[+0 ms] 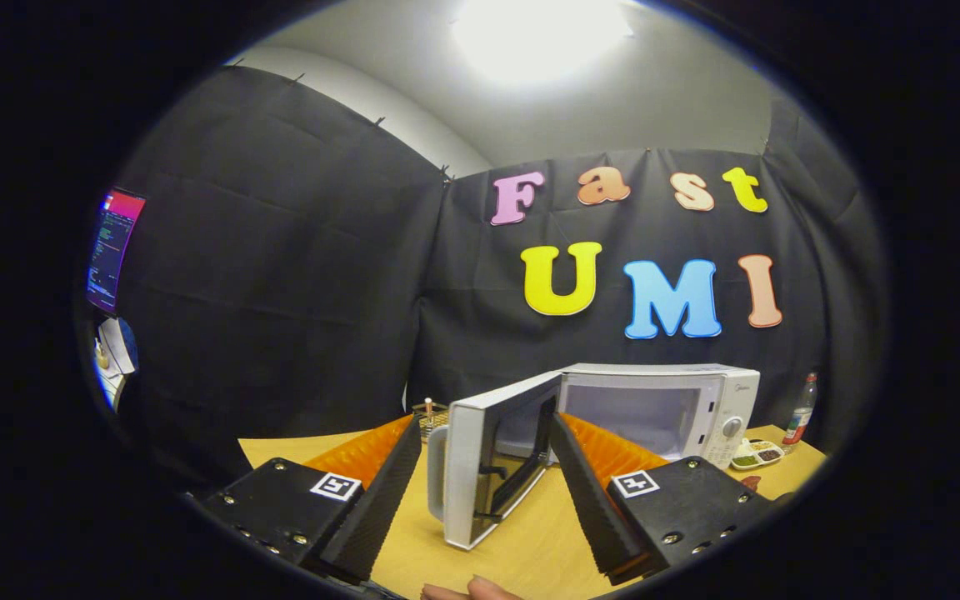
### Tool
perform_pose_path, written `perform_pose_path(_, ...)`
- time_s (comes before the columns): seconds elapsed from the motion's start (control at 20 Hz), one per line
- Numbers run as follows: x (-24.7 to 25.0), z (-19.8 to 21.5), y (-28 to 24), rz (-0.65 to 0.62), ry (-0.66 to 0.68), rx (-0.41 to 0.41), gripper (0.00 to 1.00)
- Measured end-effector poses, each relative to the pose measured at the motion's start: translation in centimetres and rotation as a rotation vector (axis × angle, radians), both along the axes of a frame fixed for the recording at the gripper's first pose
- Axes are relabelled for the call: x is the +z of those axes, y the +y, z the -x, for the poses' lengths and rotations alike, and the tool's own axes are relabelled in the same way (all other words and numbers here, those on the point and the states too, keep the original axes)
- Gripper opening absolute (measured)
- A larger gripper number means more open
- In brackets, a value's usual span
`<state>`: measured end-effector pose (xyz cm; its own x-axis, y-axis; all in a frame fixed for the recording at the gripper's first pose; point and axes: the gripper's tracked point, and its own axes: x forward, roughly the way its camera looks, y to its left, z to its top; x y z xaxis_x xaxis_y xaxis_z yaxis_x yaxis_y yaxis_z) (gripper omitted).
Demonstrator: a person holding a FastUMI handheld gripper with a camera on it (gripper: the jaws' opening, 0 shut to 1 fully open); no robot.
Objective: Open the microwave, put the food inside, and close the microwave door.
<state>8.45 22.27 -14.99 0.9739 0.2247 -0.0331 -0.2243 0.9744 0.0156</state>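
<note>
Microwave (655,400): smooth, glossy casing; its open door (492,467) carries a reflective dark window. Table (522,542): matt, wood-look top. The spread gripper (484,442) is fitted with ribbed pads (584,487).

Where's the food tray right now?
On the table, the food tray sits right of the open microwave, before the bottle, beyond the open jaws of the gripper.

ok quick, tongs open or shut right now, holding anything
Tongs: open, holding nothing; the fingers stand apart on either side of the open microwave door, not pressing on it.
</note>
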Motion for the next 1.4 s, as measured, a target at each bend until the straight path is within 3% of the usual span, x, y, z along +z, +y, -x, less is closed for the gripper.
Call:
perform_pose_path(0.25, -1.5, -0.3, -10.1, -0.016, 0.050, -0.102, 0.94)
perform_pose_path(0.65, -9.0, -0.5, -24.6, -0.002, 0.194, -0.251, 0.94)
perform_pose_path(1.1, -18.8, -4.1, -31.1, -0.350, 0.458, -0.311, 0.96)
perform_pose_path(1.25, -20.1, -5.4, -29.8, -0.542, 0.508, -0.248, 0.77)
perform_pose_path(1.4, -20.8, -6.4, -28.6, -0.704, 0.550, -0.215, 0.29)
